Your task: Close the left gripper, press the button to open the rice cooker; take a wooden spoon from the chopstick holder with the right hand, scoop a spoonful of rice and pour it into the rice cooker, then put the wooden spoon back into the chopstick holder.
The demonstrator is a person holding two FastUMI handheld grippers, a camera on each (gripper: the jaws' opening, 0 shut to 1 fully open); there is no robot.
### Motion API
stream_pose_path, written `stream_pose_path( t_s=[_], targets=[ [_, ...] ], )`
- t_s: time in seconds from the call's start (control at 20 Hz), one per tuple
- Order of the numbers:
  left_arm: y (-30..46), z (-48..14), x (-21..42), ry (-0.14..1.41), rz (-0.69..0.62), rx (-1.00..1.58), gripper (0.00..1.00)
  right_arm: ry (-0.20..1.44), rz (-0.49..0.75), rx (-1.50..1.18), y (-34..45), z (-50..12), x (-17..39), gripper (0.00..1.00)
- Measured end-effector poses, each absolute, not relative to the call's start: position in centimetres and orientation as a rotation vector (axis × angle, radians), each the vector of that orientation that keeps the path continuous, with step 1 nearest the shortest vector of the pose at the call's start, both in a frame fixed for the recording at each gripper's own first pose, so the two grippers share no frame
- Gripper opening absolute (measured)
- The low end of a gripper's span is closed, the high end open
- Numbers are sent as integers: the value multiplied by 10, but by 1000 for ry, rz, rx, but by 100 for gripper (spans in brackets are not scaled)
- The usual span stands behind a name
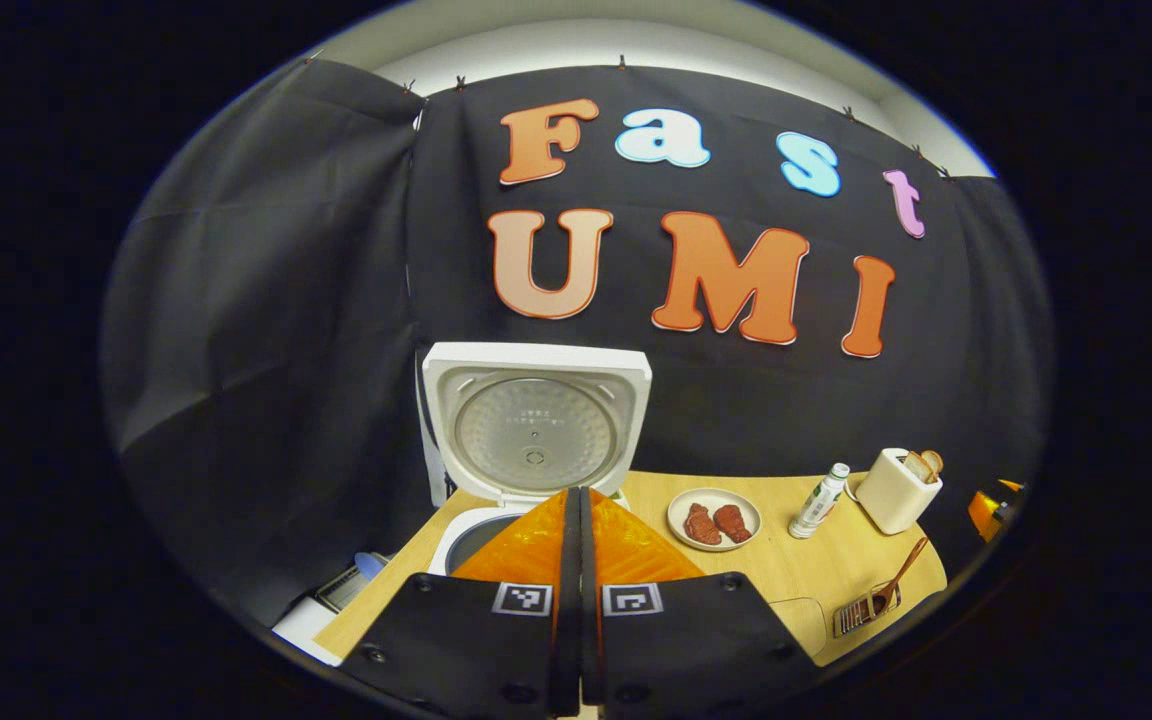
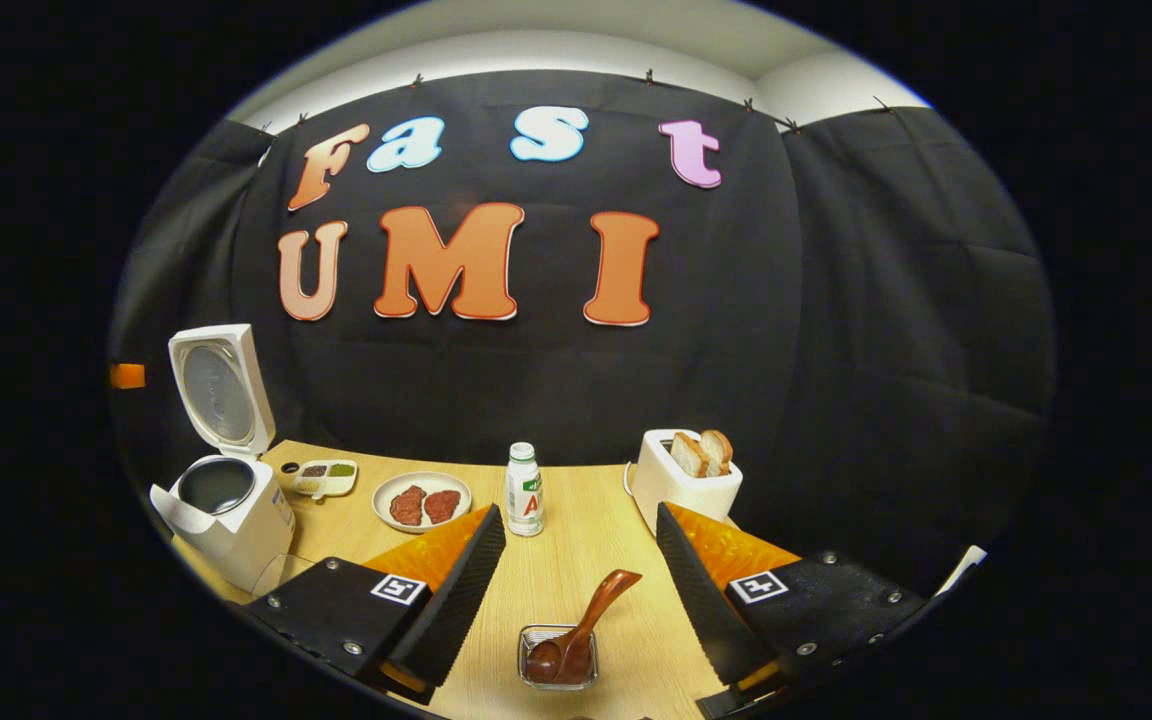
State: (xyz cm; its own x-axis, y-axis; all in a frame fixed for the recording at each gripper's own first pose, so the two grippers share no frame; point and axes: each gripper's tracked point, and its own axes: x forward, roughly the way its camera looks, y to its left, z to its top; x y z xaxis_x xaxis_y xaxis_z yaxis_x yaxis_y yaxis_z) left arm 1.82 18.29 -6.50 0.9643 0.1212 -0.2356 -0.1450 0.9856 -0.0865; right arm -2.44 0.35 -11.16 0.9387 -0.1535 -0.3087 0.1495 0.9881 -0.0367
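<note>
The white rice cooker [image 1: 534, 430] stands with its lid raised; the dark inner pot shows below the lid. My left gripper [image 1: 579, 500] is shut with nothing in it, its tips just in front of the pot's rim. In the right gripper view the rice cooker [image 2: 226, 505] sits at the far left, lid up. A wooden spoon [image 2: 586, 620] leans in the small clear chopstick holder [image 2: 558, 657] near the front edge. My right gripper [image 2: 576, 525] is open, its fingers on either side above the spoon. The spoon [image 1: 896, 580] and holder [image 1: 861, 612] also sit far right in the left gripper view.
On the wooden table [image 2: 576, 560] stand a plate with two red pieces of meat [image 2: 422, 502], a white bottle [image 2: 524, 490], a white toaster with bread [image 2: 686, 478] and a small divided dish [image 2: 324, 476] by the cooker. Plate [image 1: 714, 520], bottle [image 1: 820, 500] and toaster [image 1: 898, 488] lie right of the cooker.
</note>
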Motion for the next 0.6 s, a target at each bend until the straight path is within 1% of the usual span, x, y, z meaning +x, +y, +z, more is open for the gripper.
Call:
stream_pose_path(
  t_s=[0.15,0.45,0.5,0.55,0.6],
  targets=[
    [168,-54,6,185,146,-70,5,412,-143,20,-1,-144,-16,95],
    [130,-70,-13,239,132,-74,7,636,-124,125,-16,-216,-4,95],
    [123,-72,-17,247,128,-61,14,684,-125,156,-17,-228,-2,95],
    [115,-72,-19,249,122,-48,29,719,-123,183,-17,-240,-2,95],
    [112,-71,-23,247,122,-39,34,744,-125,203,-20,-250,-1,94]
  ],
)
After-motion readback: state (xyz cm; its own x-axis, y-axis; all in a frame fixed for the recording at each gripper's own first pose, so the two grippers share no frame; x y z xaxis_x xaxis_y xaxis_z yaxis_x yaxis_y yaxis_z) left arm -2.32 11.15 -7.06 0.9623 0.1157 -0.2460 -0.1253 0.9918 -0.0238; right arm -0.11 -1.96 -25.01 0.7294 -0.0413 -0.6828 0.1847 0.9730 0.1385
